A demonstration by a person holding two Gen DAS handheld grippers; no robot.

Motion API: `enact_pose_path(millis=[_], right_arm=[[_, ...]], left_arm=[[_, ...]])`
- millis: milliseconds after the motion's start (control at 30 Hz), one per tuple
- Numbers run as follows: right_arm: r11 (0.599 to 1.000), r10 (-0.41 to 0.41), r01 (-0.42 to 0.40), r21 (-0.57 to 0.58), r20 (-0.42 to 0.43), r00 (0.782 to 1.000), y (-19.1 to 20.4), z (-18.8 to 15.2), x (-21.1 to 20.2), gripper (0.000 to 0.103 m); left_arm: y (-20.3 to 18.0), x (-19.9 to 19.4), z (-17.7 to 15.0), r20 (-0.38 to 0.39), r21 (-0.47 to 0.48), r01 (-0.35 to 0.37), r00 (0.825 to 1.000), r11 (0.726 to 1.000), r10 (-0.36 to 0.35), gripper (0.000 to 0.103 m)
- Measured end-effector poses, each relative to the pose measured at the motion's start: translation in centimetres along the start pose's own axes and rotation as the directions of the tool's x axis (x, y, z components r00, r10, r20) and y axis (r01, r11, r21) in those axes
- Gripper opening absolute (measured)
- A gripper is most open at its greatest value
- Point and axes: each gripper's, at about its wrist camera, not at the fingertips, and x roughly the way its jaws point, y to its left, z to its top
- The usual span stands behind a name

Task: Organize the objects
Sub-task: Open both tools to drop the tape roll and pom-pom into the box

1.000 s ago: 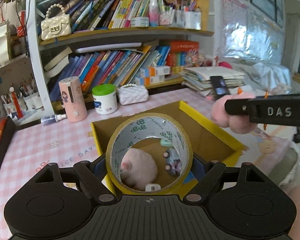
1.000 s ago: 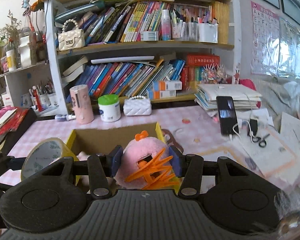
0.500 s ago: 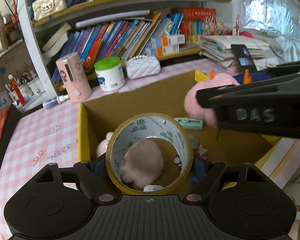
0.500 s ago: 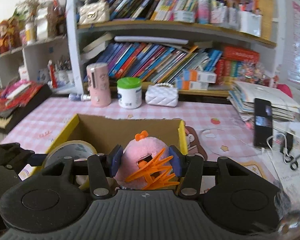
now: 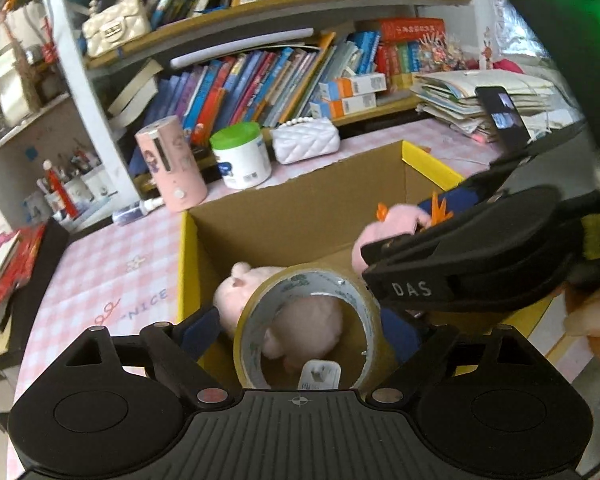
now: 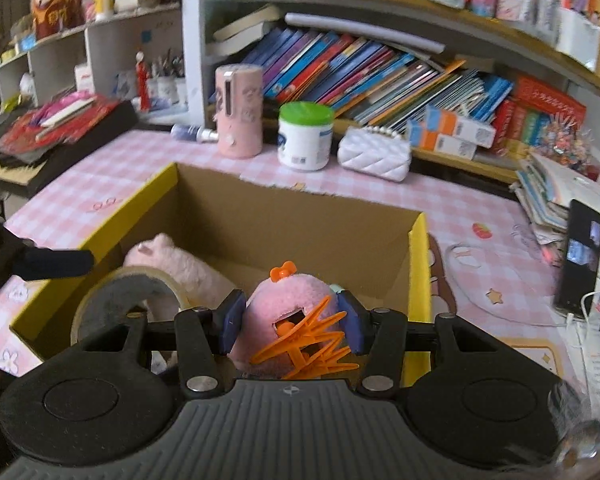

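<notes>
At lower centre, the left gripper (image 5: 306, 328) is opening around the tape roll (image 5: 308, 330), which hides most of a pink plush (image 5: 236, 292) in the cardboard box (image 5: 296, 216). The right gripper (image 6: 292, 316) clamps a pink chick toy (image 6: 290, 300), its underside hidden.

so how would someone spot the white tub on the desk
Find the cardboard box on the pink checked tablecloth. Behind it a row stands before the bookshelf; the tub is in the middle, between a pink cylinder and a white quilted purse, the only one with a green lid.
</notes>
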Motion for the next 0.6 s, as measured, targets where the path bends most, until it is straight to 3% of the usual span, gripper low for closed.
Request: enact_pose_path(millis=[267, 367, 433, 600], right_arm=[[0.999, 0.038, -0.039, -0.013, -0.088, 0.995, 0.3, -0.7, 2.0, 0.048], [1.0, 0.031, -0.031, 0.0, -0.074, 0.997, 0.3, -0.7, 1.7, 0.049], [1.0, 0.024, -0.023, 0.013, -0.05, 0.998, 0.3, -0.5, 1.1, 0.058], [0.998, 0.013, -0.016, 0.066, 0.04, 0.999, 0.8, -0.3, -2.2, 0.061]], left_arm=[[0.8, -2.3, -1.7, 0.045, -0.059, -0.007, 0.999, 0.998, 0.01, 0.091], [1.4, -3.4, -2.0, 0.058, -0.085, -0.028, 0.998, 0.996, 0.033, 0.091], [2.3, -4.3, -2.3, 0.073, -0.118, -0.035, 0.996, 0.992, 0.044, 0.091], [4.8, -6.5, -3.5, 0.083, -0.22, -0.073, 0.992, 0.973, 0.094, 0.092]])
